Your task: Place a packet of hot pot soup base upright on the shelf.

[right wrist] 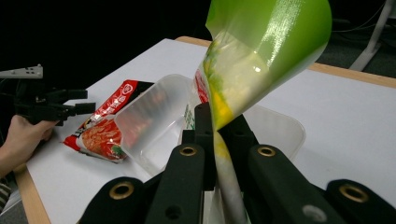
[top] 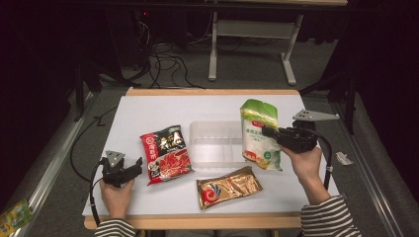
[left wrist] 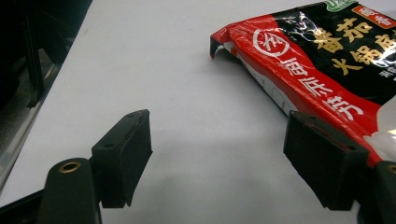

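Above the clear plastic tray (top: 217, 143), the right hand-held gripper (top: 269, 132) pinches a glossy, crinkled green-and-white pouch (top: 259, 133).

My white counter (top: 148, 111) has a wooden edge and stands on grey carpet (top: 247, 69). Behind it I see a pale metal stand (top: 213, 54) and tangled black cables (top: 168, 61); beyond them the room is dark, perhaps curtained.

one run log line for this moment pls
right gripper: shut on green pouch, lifted beside clear tray | left gripper: open, empty, by red packet
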Tool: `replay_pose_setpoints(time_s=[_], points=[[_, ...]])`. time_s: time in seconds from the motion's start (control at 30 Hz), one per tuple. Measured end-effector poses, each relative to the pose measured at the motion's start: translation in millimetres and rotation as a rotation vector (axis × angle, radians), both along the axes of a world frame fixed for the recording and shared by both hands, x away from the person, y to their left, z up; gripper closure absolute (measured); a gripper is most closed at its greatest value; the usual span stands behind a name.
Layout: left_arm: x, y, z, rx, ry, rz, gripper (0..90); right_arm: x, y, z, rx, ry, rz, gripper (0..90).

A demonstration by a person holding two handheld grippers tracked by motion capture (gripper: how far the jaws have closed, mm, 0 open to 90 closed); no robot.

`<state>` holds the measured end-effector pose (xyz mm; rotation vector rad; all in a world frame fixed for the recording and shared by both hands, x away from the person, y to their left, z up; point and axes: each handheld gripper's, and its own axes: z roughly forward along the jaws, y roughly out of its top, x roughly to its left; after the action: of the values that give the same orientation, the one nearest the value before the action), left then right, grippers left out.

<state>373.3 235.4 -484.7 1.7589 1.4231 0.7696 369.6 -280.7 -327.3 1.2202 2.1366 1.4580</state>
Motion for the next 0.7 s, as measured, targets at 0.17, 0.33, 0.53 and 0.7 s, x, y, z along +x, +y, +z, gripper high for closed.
replay_pose_setpoints(time_s=[0.17,0.33,0.53,0.7], points=[[-0.1,0.2,0.1,-0.001,0.0,-0.001,23.9,7.1,6.4,-0.9,-0.003,0.008,-0.007,87.9],[0.3,-0.5,-0.2,0.002,0.0,0.0,23.9,16.4,10.1,-2.6,0.001,0.009,-0.019,87.9],[0.3,-0.5,-0.2,0.005,0.001,-0.001,23.9,25.7,15.4,-3.8,-0.002,0.013,-0.043,87.9],[0.3,-0.6,-0.2,0.006,0.001,-0.001,23.9,31.6,20.9,-3.1,-0.001,0.002,-0.063,87.9]])
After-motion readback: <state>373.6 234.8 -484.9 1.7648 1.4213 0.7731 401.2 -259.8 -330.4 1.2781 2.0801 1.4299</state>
